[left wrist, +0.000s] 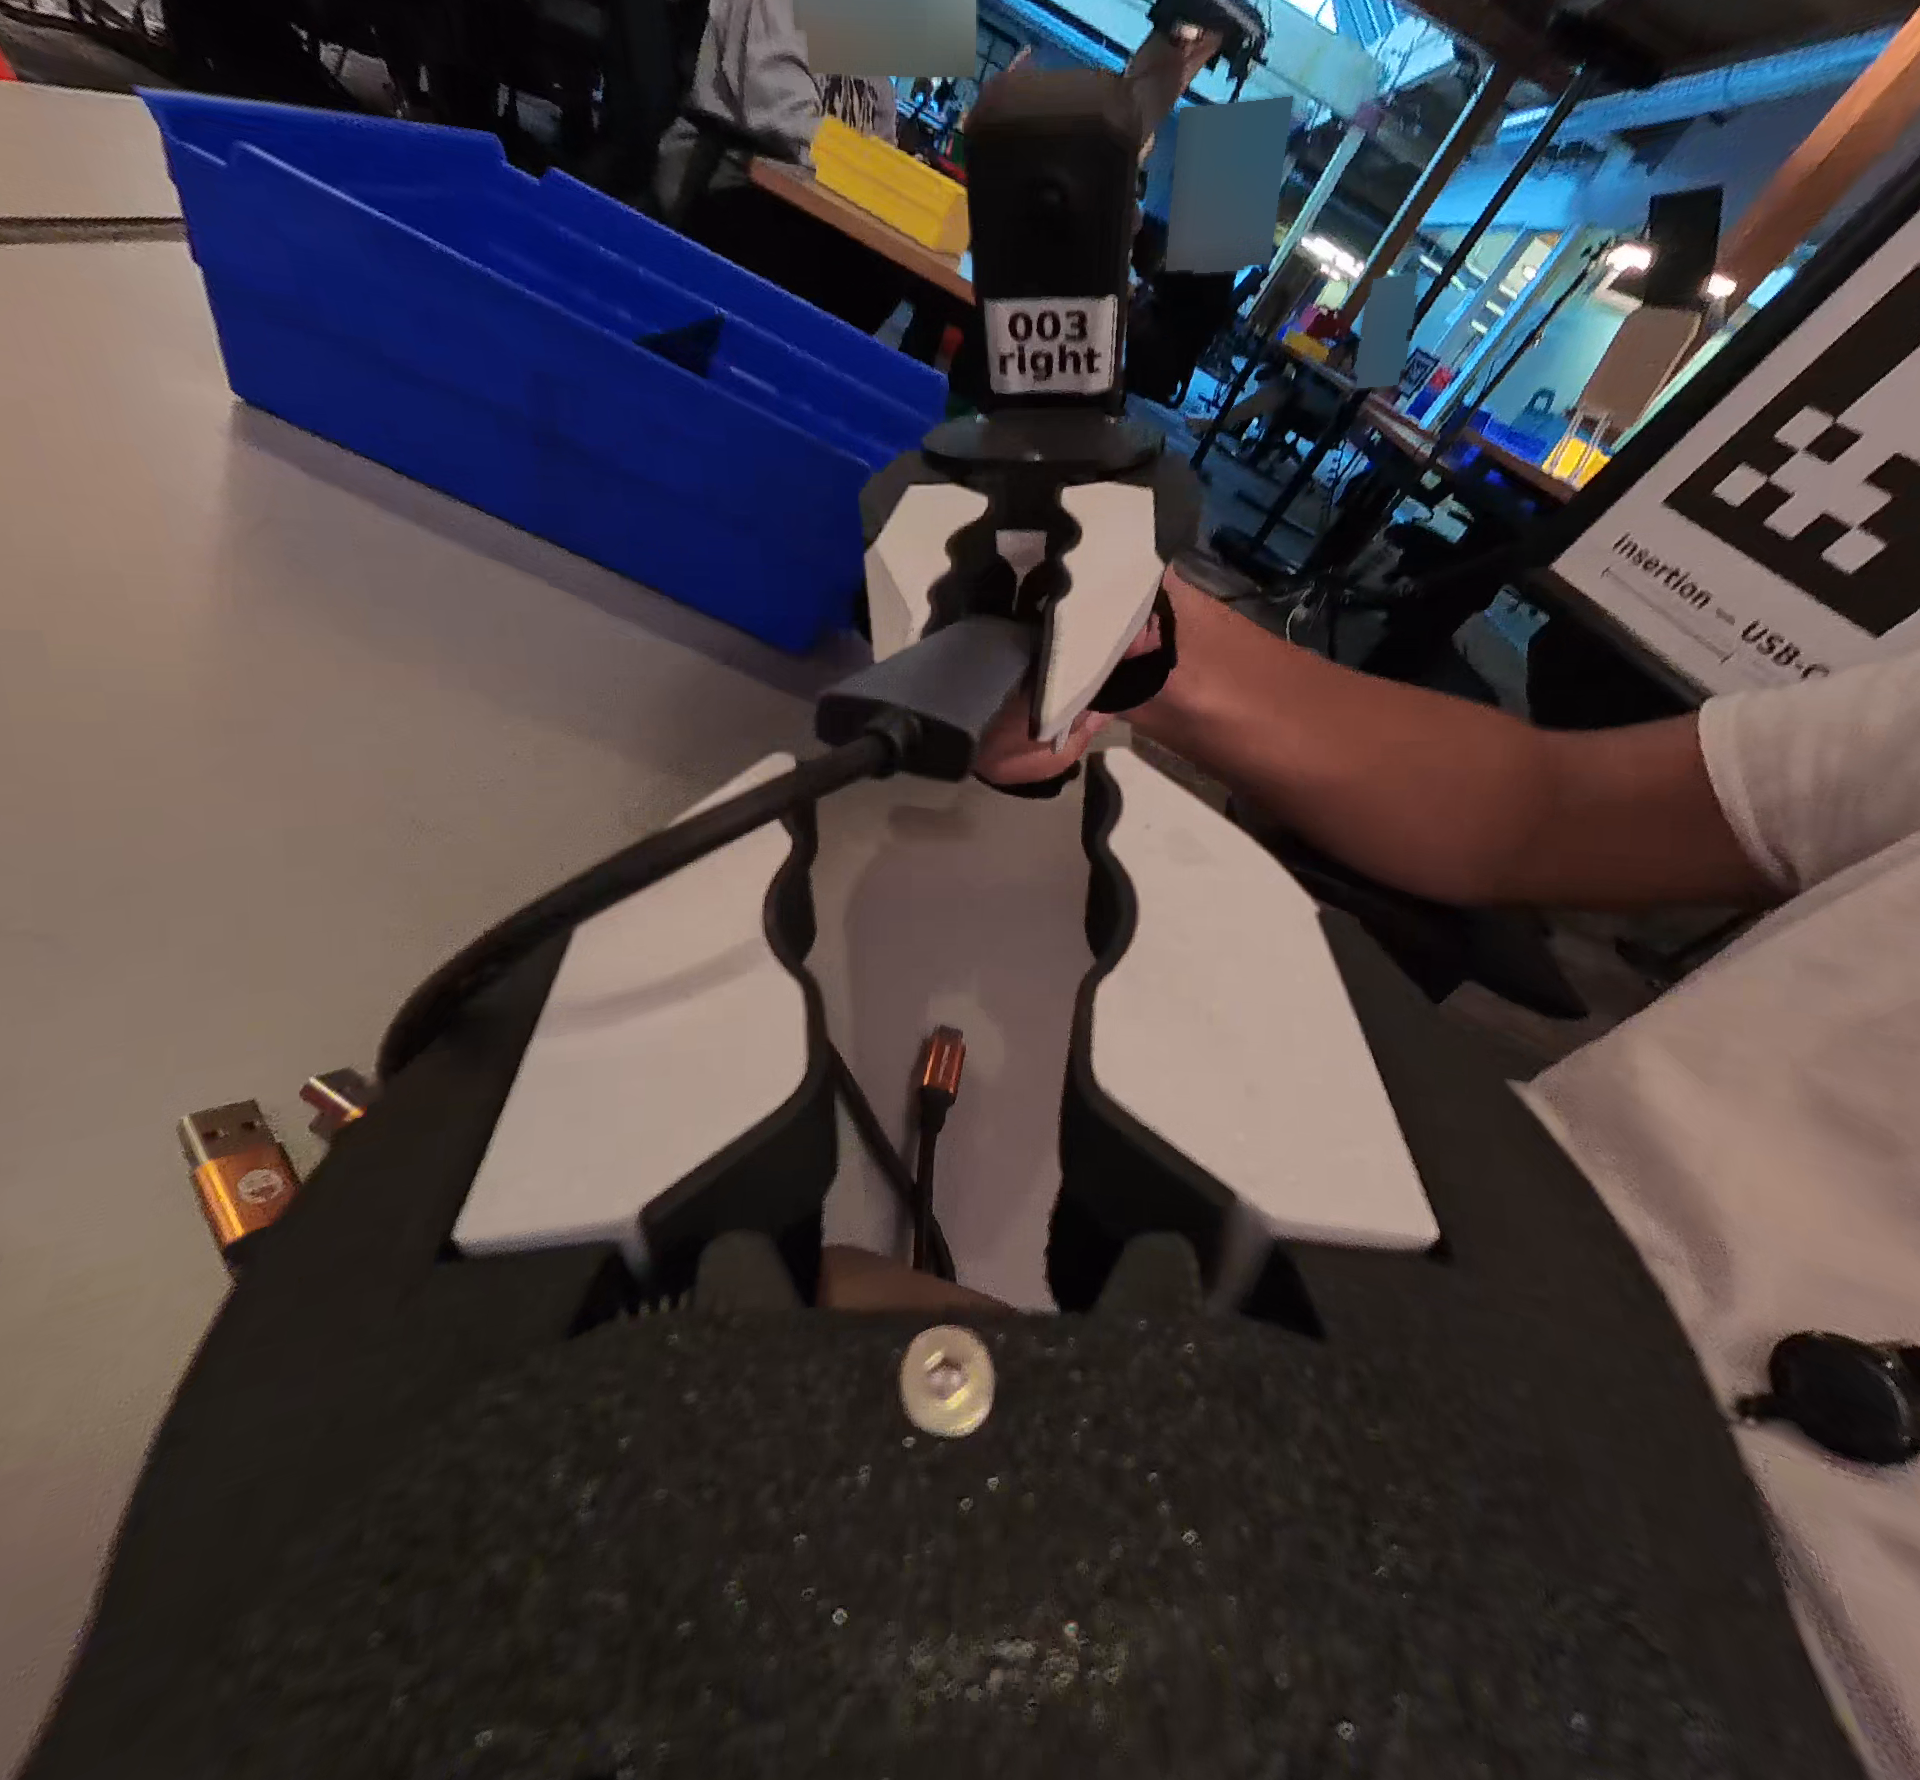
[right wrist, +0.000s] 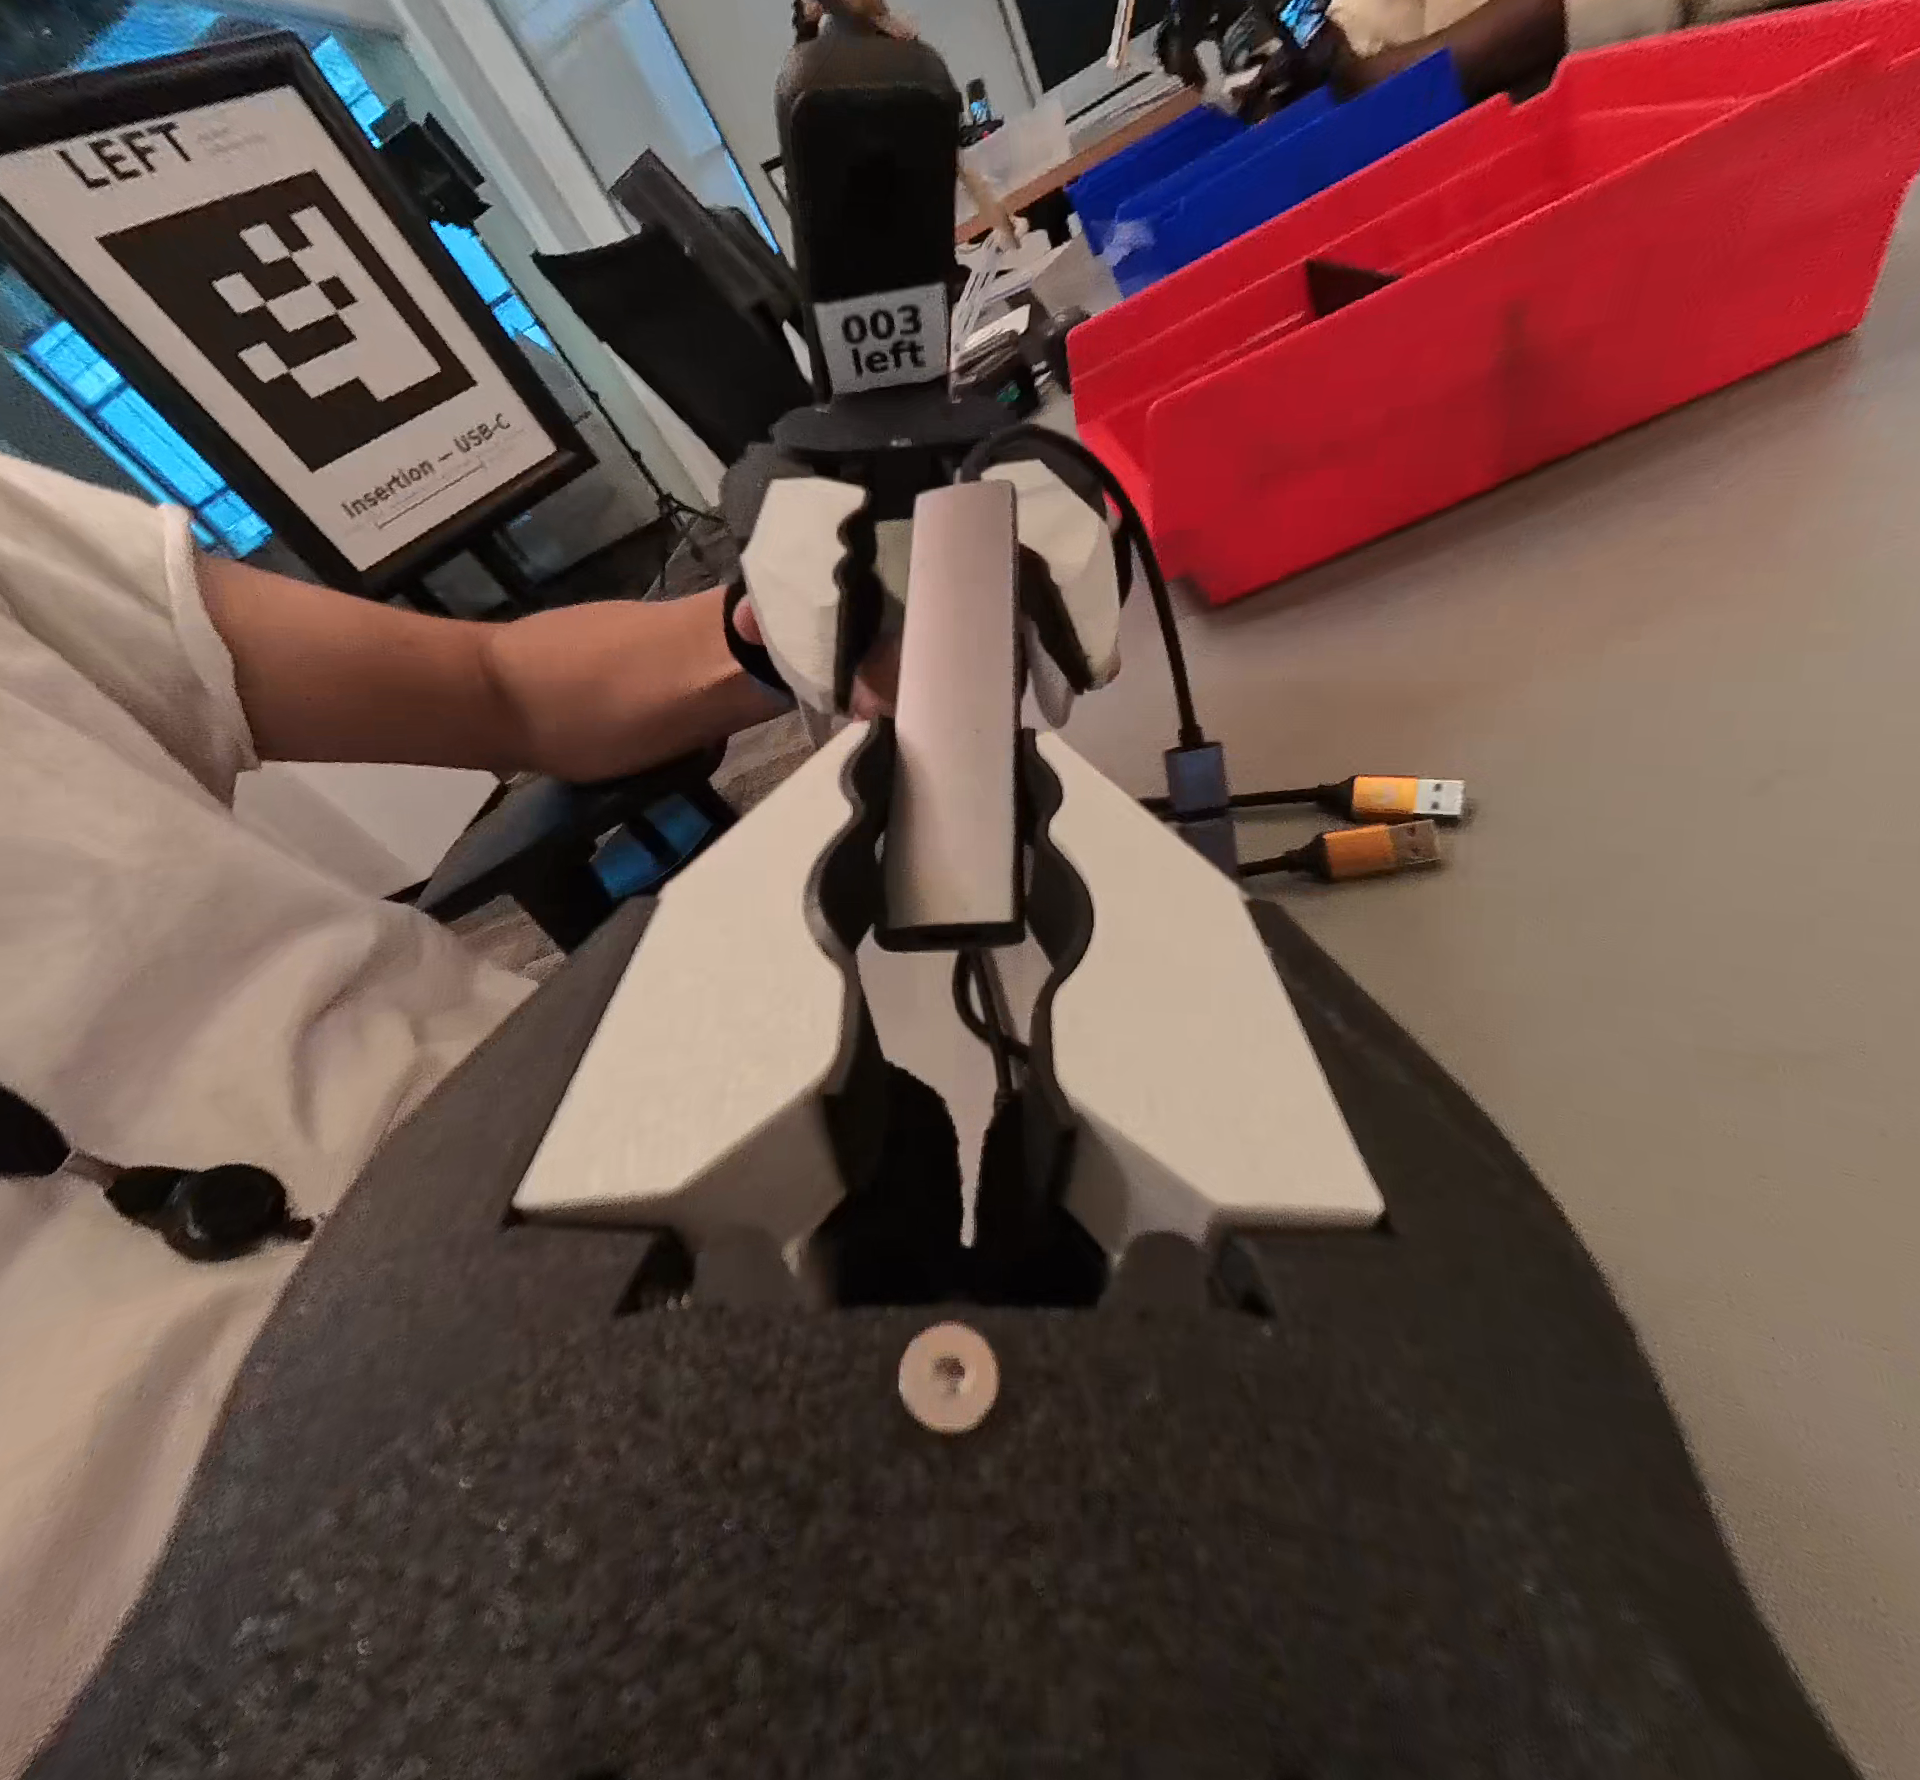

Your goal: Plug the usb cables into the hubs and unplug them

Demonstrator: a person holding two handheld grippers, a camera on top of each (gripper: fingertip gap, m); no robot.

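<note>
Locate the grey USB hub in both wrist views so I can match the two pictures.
Left wrist view: the grey USB hub sits just above centre, clamped in the far right tool, its black cable running down-left.
Right wrist view: the hub is at centre, standing lengthwise between this tool's own fingers.
Shared landmark: the two orange USB plugs on the table, lower left in one, right of centre in the other.

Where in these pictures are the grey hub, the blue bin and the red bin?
grey hub (right wrist: 951, 722): right wrist view, middle of its long flat face.
blue bin (left wrist: 520, 380): left wrist view, its near side wall.
red bin (right wrist: 1455, 400): right wrist view, its near side wall.
</note>
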